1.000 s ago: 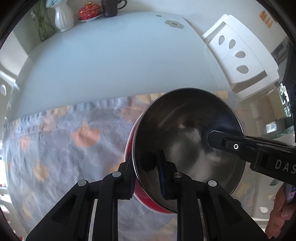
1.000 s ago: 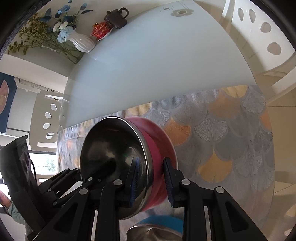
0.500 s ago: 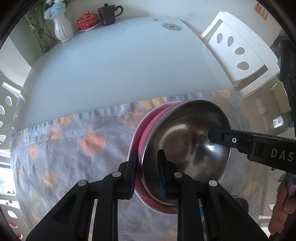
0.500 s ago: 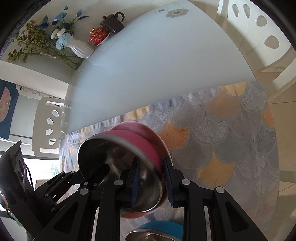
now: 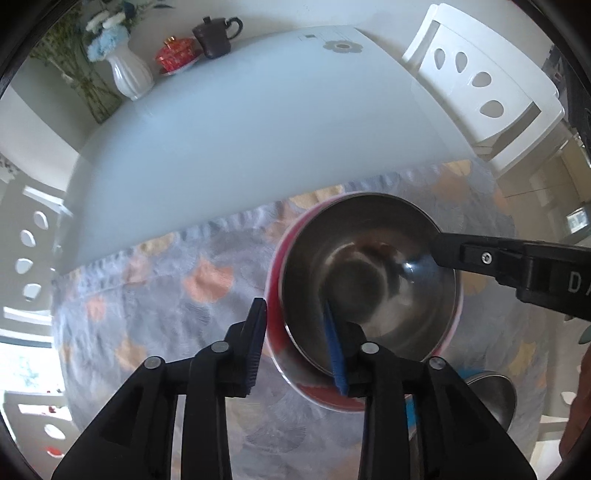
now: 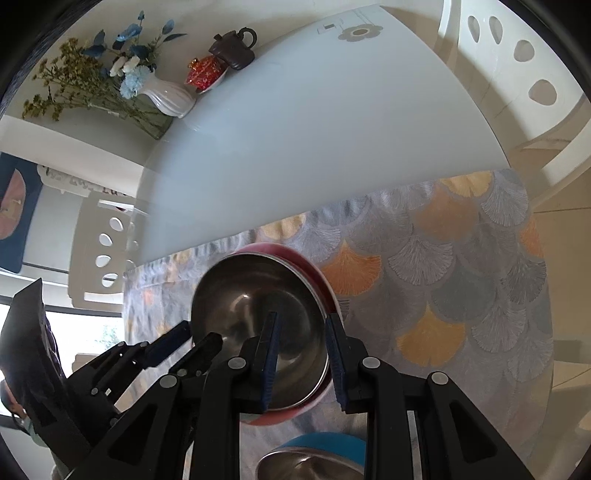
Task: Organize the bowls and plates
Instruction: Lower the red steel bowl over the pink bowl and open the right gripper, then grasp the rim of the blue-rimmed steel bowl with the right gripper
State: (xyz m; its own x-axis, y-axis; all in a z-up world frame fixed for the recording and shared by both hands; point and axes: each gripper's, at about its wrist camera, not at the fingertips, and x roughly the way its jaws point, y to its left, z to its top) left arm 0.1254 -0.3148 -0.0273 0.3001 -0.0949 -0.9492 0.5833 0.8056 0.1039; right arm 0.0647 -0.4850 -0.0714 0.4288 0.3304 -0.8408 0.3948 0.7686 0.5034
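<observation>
A red bowl with a steel inside (image 5: 369, 277) rests on the patterned cloth (image 5: 166, 295); it also shows in the right wrist view (image 6: 255, 314). My left gripper (image 5: 295, 343) is open, its fingers straddling the bowl's near-left rim with a gap on each side. My right gripper (image 6: 301, 358) is open, its fingers either side of the bowl's right rim; its finger (image 5: 480, 254) reaches over the rim in the left wrist view. A blue bowl with a steel inside (image 6: 317, 458) sits just below the red one.
The white table (image 5: 258, 129) stretches beyond the cloth. At its far end stand a white vase with flowers (image 5: 129, 74), a red lidded cup (image 5: 177, 55) and a dark teapot (image 5: 216, 35). White chairs (image 5: 487, 85) flank the table.
The red bowl has gone from tilted and lifted to level and down on the cloth. Both grippers have opened and let go of its rim.
</observation>
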